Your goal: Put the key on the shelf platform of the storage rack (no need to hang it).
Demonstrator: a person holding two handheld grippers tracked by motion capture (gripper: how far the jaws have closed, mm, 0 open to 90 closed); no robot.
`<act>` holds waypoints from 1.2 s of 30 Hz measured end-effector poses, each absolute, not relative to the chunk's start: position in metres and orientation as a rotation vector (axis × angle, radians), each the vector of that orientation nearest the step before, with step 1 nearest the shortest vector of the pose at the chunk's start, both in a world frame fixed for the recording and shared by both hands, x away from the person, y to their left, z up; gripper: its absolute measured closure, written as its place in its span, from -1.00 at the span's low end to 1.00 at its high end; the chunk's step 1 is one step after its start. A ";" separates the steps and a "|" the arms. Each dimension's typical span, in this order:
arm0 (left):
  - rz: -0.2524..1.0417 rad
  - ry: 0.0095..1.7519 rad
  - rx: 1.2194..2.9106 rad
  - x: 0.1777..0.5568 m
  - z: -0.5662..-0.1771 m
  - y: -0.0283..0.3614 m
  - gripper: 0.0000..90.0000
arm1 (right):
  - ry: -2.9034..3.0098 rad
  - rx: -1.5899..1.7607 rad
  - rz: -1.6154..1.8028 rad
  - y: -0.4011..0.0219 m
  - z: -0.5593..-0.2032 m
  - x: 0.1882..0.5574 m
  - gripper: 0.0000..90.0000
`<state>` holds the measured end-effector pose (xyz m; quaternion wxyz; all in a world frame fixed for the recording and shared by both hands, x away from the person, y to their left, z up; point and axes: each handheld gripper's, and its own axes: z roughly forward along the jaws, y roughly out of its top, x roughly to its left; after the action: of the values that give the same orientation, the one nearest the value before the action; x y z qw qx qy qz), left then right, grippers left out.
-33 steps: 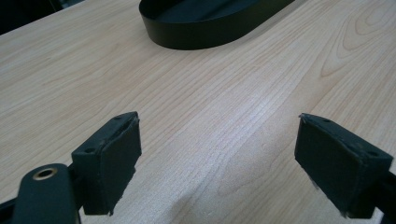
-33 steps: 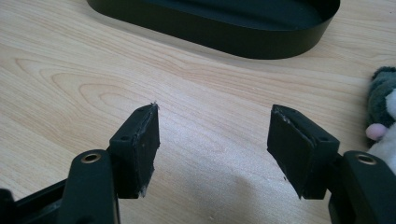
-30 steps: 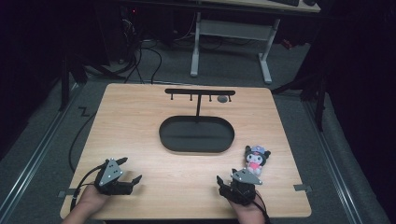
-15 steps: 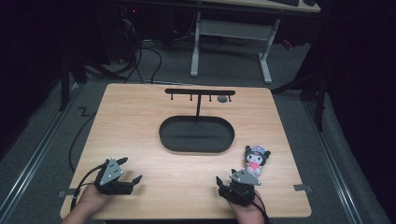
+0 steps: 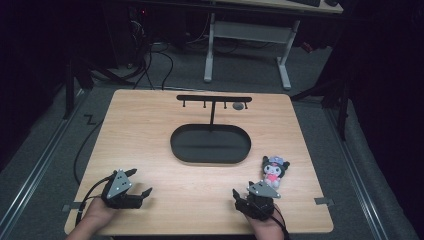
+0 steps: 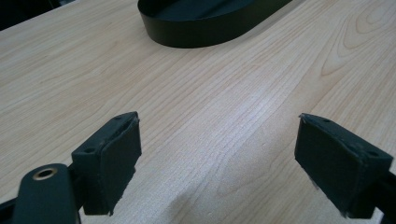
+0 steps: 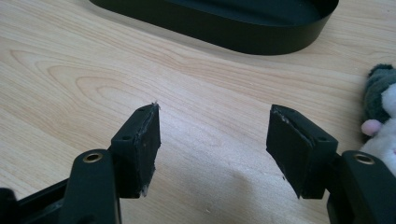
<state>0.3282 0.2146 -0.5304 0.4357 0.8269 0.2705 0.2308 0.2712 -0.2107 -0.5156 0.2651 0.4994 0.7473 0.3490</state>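
Note:
A small plush doll with black hair and a pink body lies on the wooden table, right of the black oval tray. My right gripper rests near the front edge, just below and left of the doll, open and holding nothing. In the right gripper view its jaws stand apart over bare wood, with the tray wall ahead and the doll at the right edge. My left gripper sits at the front left, open and empty. Bare wood also lies between its jaws, and the tray is farther ahead.
A black T-shaped stand with several small hooks rises behind the tray. Two tape marks sit near the front corners of the table. Desk legs and cables are on the dark floor beyond the far edge.

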 end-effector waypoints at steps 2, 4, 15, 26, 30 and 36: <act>0.575 0.672 2.058 0.328 -0.530 0.215 -0.66 | 2.019 1.353 0.940 -0.212 -0.516 0.271 -0.21; 0.574 0.673 2.058 0.328 -0.530 0.215 -0.66 | 2.019 1.358 0.936 -0.213 -0.515 0.271 -0.21; 0.574 0.673 2.058 0.328 -0.530 0.215 -0.66 | 2.030 1.386 0.928 -0.220 -0.514 0.271 -0.20; 0.576 0.669 2.059 0.328 -0.530 0.214 -0.66 | 2.018 1.429 0.906 -0.236 -0.512 0.268 -0.19; 0.574 0.667 2.058 0.328 -0.530 0.215 -0.66 | 1.997 1.446 0.906 -0.244 -0.510 0.264 -0.19; 0.573 0.666 2.058 0.328 -0.530 0.215 -0.66 | 1.954 1.460 0.921 -0.255 -0.501 0.259 -0.18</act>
<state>0.3276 0.2146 -0.5304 0.4368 0.8274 0.2676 0.2302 0.2589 -0.2547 -0.5009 0.2641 0.5402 0.7228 0.3406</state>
